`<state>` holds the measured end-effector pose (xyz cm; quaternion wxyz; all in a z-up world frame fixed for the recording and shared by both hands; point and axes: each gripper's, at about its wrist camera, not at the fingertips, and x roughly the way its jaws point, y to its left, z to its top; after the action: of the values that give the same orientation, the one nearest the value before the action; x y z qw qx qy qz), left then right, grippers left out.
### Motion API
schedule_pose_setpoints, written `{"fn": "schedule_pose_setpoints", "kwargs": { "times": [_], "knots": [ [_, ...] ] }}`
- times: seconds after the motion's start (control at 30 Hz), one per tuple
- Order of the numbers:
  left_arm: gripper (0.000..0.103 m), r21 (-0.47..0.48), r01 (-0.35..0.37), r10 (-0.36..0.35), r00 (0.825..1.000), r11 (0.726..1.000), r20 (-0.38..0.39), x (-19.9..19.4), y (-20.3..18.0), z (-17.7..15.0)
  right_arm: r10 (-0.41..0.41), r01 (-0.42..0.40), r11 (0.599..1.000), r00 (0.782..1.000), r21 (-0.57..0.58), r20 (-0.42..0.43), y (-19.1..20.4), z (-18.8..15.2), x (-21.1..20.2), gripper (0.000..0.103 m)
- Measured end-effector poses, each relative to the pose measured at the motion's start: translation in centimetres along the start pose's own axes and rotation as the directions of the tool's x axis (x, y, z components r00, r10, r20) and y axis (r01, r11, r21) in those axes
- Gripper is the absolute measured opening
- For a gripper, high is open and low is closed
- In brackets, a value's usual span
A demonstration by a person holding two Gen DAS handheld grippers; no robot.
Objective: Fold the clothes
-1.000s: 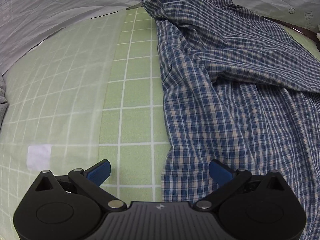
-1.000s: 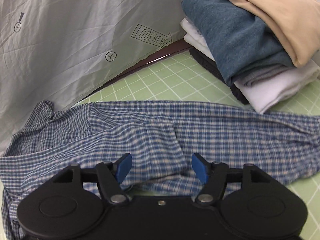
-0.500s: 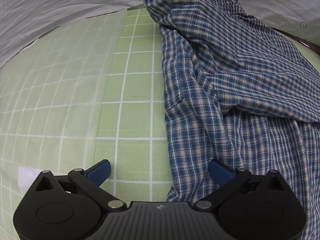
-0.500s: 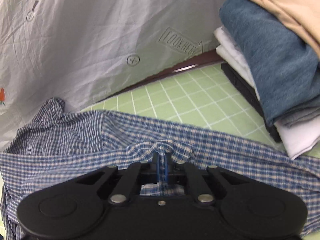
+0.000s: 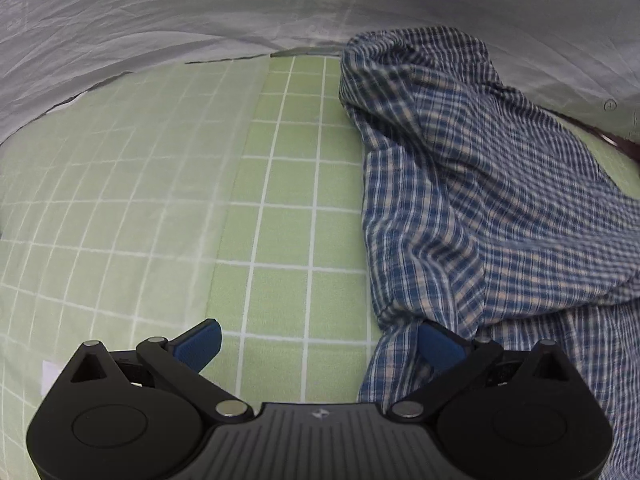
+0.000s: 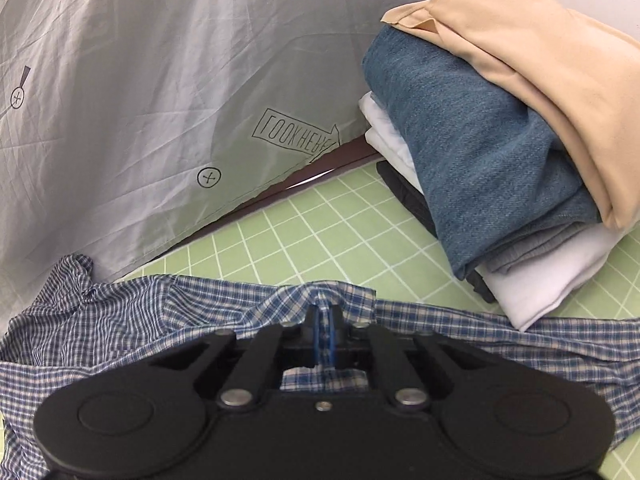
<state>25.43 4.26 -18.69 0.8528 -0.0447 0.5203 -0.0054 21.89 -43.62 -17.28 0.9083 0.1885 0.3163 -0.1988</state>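
Plaid shirt [image 6: 168, 312] unfolded at 6 o'clock; finished stack [image 6: 500, 152] at 2. Right gripper [image 6: 323, 330] pinches shirt, left gripper [image 5: 318, 344] gapes.

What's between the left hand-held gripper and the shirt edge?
Nothing visible. The open left hand-held gripper has only bare green mat between its pads, and the shirt edge already lies against its right pad.
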Motion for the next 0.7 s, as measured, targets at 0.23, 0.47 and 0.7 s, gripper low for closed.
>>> {"fn": "schedule_pose_setpoints", "kwargs": {
  "times": [0.23,0.47,0.7],
  "knots": [
    [0.102,-0.191,0.154,-0.129,0.982,0.969,0.136,0.8,3.2,6.9,-0.010,0.010,1.000,1.000,-0.002,-0.022,-0.2,-0.1,0.7,0.005],
    [0.081,-0.267,0.309,-0.274,0.948,0.913,0.161,5.9,3.9,12.1,-0.021,0.020,1.000,0.999,-0.016,-0.031,0.2,0.1,1.1,0.005],
    [0.003,-0.368,0.314,-0.277,0.949,0.875,0.151,9.8,3.5,14.3,-0.004,0.006,0.998,1.000,-0.061,0.023,1.5,1.7,-0.1,0.005]
  ]
}}
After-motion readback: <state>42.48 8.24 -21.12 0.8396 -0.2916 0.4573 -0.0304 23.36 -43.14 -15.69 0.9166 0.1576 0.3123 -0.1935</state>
